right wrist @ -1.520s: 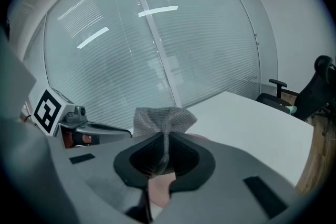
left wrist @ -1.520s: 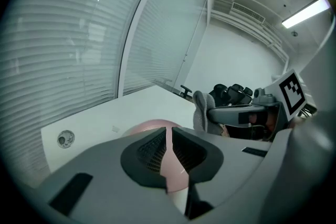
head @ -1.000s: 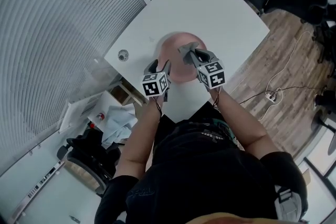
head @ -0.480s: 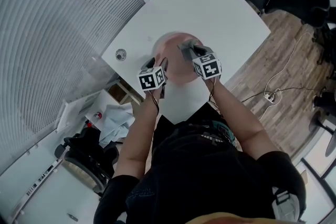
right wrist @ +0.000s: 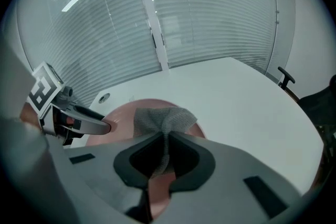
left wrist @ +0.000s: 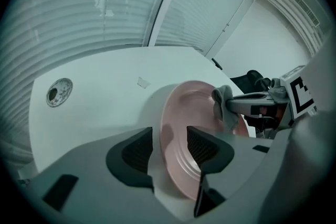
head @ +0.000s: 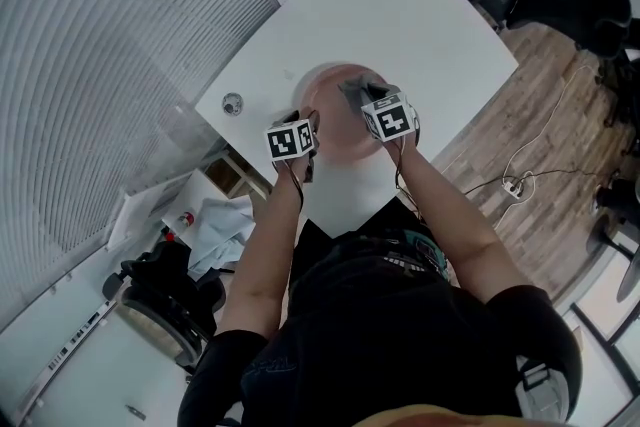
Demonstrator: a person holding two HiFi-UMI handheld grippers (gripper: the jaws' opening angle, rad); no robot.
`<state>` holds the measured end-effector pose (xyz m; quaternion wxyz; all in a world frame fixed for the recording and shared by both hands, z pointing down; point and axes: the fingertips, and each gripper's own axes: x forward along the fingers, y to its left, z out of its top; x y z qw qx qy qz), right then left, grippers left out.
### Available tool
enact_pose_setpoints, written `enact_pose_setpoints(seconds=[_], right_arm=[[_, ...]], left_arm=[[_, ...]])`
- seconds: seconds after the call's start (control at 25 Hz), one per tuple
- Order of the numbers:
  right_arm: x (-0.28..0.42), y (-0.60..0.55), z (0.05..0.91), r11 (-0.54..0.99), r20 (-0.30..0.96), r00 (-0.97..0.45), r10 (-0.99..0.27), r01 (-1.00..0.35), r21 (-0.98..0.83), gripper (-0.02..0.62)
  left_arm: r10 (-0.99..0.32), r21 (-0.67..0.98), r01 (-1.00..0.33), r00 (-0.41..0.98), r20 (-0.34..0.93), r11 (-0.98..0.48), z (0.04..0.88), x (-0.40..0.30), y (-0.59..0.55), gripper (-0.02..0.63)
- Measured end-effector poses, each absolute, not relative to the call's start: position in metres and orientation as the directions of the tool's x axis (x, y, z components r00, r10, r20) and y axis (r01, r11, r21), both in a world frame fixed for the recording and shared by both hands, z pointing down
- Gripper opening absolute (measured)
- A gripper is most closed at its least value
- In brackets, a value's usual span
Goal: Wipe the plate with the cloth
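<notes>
Grey woven cloth (right wrist: 163, 120), one piece: pinched by a fold in the right gripper (right wrist: 164, 157), whose jaws are clamped tight on it. The free flap is bunched just over the plate's face; whether it touches cannot be told.

Left gripper (left wrist: 170, 147): jaws spread but just now closing, straddling the plate's near rim. The pads are not yet pressing, and a gap shows at the outer one.

Pink plate (left wrist: 189, 107), one: lying on the white table (head: 400, 15) near its front edge, between the two grippers.

Handling note, as judged: the step in hand is steadying the plate before the wipe.
- Let the left jaws settle squarely on the rim without tipping the plate.
- Then lower the flap flat and sweep it in overlapping arcs from the centre outward.
- Use light pressure, so the plate does not skate across the smooth top.

Further off: small round disc (head: 232, 103) on the table, left of the plate and well apart. Slatted blinds (right wrist: 210, 18) stand behind the table.
</notes>
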<state>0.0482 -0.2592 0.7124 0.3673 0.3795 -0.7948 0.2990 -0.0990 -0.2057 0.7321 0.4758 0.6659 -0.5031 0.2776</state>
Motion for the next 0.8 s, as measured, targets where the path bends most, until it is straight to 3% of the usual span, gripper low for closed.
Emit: enact_pose_setpoints(seconds=[0.28,0.44,0.8], right_arm=[[0.038,-0.269,0.722,0.588,0.859,-0.403,-0.317,-0.794,-0.156,0.044],[0.033,-0.278,0.728,0.629,0.878,-0.375,-0.297,-0.769,-0.115,0.044],[0.002,-0.287,0.742,0.697,0.895,-0.366,-0.255,-0.711,-0.092,0.044]], left_arm=[[-0.372,0.332,-0.941,0.331,0.867,-0.063,0.742,-0.099,-0.208,0.162],[-0.363,0.316,-0.947,0.316,0.876,-0.062,0.745,-0.099,-0.209,0.075],[-0.357,0.324,-0.944,0.323,0.877,-0.057,0.744,-0.1,-0.211,0.066]])
